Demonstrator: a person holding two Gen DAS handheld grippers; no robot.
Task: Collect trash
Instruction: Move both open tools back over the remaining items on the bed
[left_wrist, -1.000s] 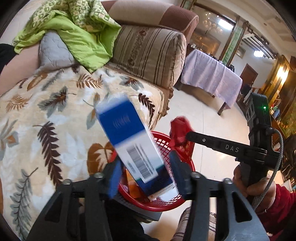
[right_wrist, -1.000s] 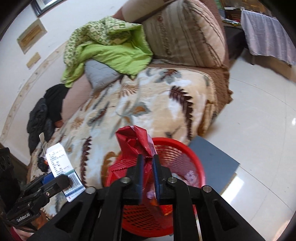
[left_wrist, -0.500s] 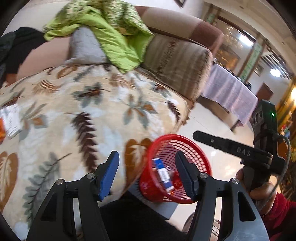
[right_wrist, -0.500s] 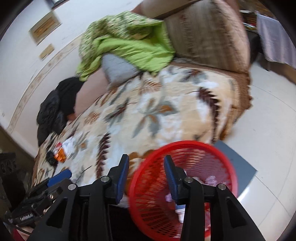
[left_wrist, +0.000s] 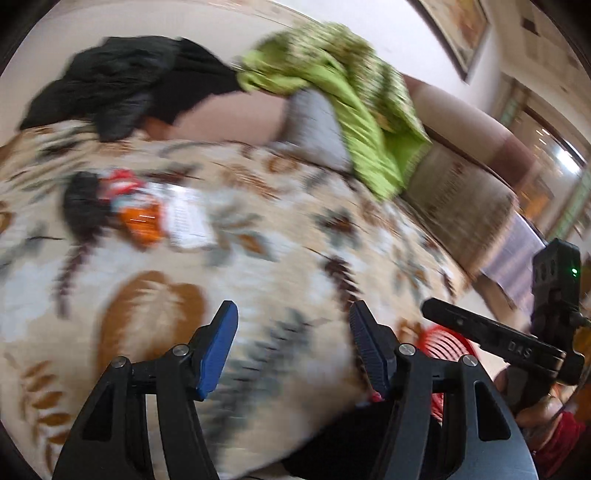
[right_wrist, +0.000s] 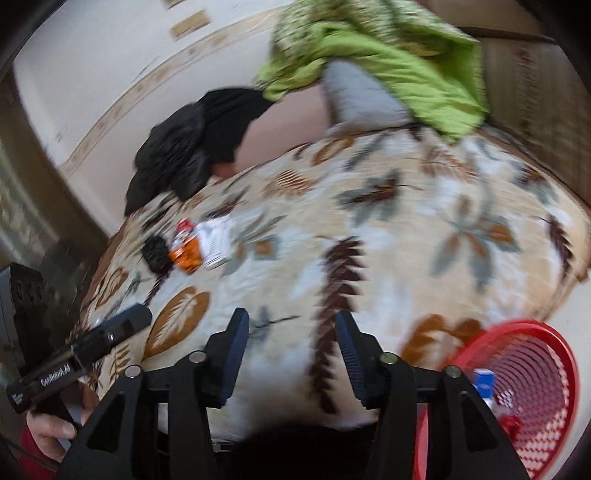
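I am viewing the scene from both wrist cameras; both frames are motion-blurred, so fine detail is limited.

Far left: a small pile of trash (left_wrist: 147, 210) is lying on the leaf-patterned blanket (left_wrist: 258, 266), near a black garment (left_wrist: 122, 81). In the right wrist view the same pile (right_wrist: 195, 243) is showing as a dark lump, an orange wrapper (right_wrist: 186, 254) and a white printed paper or carton (right_wrist: 218, 240), touching one another. I cannot tell what the dark lump is.

Centre: my left claw (left_wrist: 293, 347) is standing wide apart and holding nothing. My right claw (right_wrist: 291, 354) is likewise spread and carrying nothing. Both are hovering above the blanket, well apart from the pile.

Right: the red basket (right_wrist: 535, 332) is sitting beside the sofa edge, with a blue-and-white box (right_wrist: 484, 380) and other scraps already inside.

Judgement: the wrapper is probably light, thin and slippery, crumpling under pressure; I am favouring a pinch on a raised crease or edge. The white item looks stiffer and is better taken across its narrow sides. The soft blanket is likely to give way beneath the fingers, so snagging the fabric is a risk.
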